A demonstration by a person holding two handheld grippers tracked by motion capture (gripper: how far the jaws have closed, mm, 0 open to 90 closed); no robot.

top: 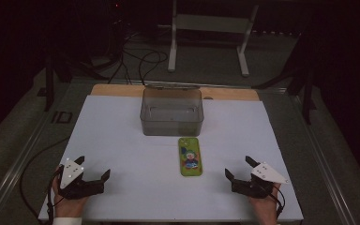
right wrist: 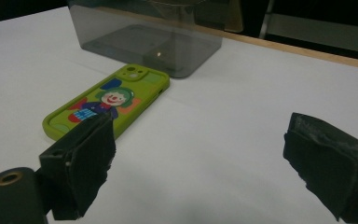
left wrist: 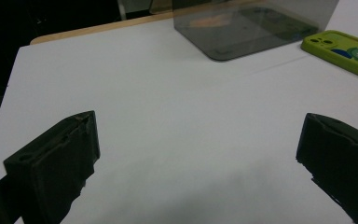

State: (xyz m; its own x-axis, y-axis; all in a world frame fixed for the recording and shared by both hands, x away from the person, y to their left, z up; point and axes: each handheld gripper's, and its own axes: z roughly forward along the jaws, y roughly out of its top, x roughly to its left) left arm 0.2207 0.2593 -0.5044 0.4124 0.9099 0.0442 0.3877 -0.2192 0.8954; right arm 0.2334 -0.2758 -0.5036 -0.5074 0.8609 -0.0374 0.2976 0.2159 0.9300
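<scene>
**Phone case lengthwise on the bench, both tools spread and empty**

The bench, covered with a white sheet, carries everything described here. At its far middle stands a smoky transparent box, open at the top and upright; I can make out nothing lying inside it. Just on my side of the box, close to its near wall but apart from it, lies the green phone case, flat on the sheet with its printed clown face up. Its long axis runs from me toward the box, nearly square to the bench's near edge. The camera cut-out end points away from me at the box, as the right gripper view shows, and the plain end points back toward me.

My left tool rests at the near left of the bench, well apart from the case, its jaws spread wide with bare sheet between them. My right tool rests at the near right, nearer the case but not touching it; its jaws likewise stand apart and grip nothing.
</scene>
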